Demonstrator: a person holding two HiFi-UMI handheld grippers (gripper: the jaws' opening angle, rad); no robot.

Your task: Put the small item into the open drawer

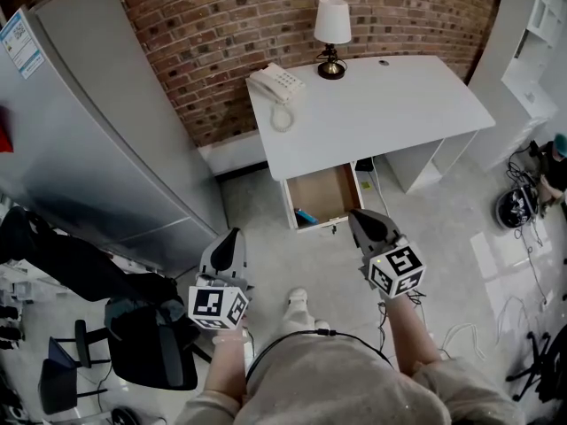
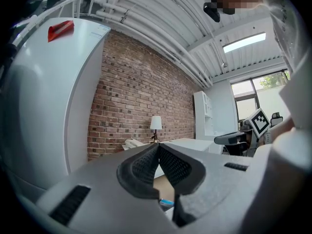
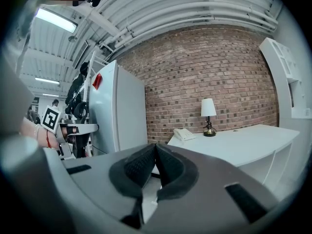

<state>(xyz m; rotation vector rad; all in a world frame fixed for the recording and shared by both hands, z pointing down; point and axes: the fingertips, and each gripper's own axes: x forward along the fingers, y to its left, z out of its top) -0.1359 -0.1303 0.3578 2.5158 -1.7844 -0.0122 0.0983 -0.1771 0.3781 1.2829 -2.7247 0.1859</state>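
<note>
Left hand-held gripper (image 1: pixel 232 235): jaws together, nothing between. Ahead and to its right, the open drawer (image 1: pixel 323 193) juts from under the bench (image 1: pixel 381 113). A small blue item (image 1: pixel 306 215), probably the task's thing, lies inside near the front-left corner, long axis slanting. Right hand-held gripper (image 1: pixel 356 215): closed, empty, nearer, just beside the drawer front. Open floor (image 1: pixel 443 228) around.

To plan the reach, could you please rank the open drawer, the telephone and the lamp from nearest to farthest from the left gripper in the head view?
1. The drawer, open under the desk front, ahead and right of the left gripper.
2. The telephone, on the desk's left rear corner.
3. The lamp, at the back by the brick wall, farther right.
</note>
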